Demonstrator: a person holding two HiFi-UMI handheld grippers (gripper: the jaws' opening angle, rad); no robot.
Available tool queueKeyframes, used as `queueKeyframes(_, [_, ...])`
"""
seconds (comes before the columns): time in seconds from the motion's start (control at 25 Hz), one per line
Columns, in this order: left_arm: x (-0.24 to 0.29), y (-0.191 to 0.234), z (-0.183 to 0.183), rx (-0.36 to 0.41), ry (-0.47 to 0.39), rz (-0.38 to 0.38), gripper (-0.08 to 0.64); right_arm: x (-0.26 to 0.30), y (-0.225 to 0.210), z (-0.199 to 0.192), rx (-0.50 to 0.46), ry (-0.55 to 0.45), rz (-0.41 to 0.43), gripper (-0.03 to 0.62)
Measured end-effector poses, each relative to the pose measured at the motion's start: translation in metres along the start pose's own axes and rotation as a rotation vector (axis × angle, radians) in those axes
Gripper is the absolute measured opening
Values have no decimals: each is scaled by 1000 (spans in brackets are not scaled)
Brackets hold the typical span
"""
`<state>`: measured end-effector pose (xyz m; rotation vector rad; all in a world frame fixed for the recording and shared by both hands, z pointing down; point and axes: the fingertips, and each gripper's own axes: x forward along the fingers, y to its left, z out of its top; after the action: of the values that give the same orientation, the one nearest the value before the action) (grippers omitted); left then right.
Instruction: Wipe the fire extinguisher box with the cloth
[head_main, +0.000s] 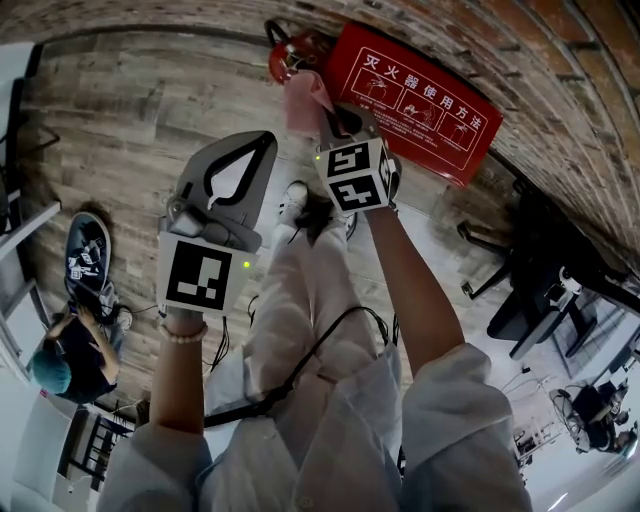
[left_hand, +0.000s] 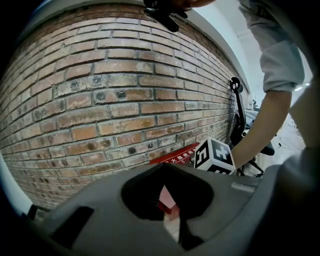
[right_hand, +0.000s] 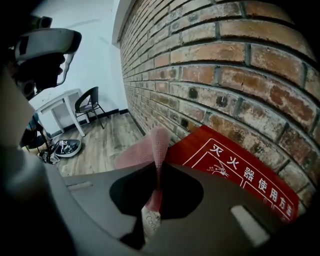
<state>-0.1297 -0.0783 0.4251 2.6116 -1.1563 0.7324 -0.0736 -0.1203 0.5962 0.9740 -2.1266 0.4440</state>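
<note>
At the far left, a person (head_main: 70, 345) is down on the wooden floor (head_main: 120, 110). Your left gripper (head_main: 266, 140) points toward the brick wall (head_main: 560, 70), and its jaws are pressed together with nothing between them. Just to its right, the jaws of your right gripper (head_main: 332, 122) pinch the pink cloth (head_main: 305, 100), which sticks out past the jaw tips. The cloth is at the left end of the red fire extinguisher box (head_main: 420, 100); you cannot tell whether it touches. The box rests on the floor against the foot of the wall, with a red extinguisher (head_main: 293, 55) just beside its left end. A black office chair (head_main: 540, 270) stands farther right.
</note>
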Motion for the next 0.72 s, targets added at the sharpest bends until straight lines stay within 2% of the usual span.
queueKeyframes(0.72, [6,-14,4,27,-4,-41,-3,0,-7,-4,-1,8,-27,23])
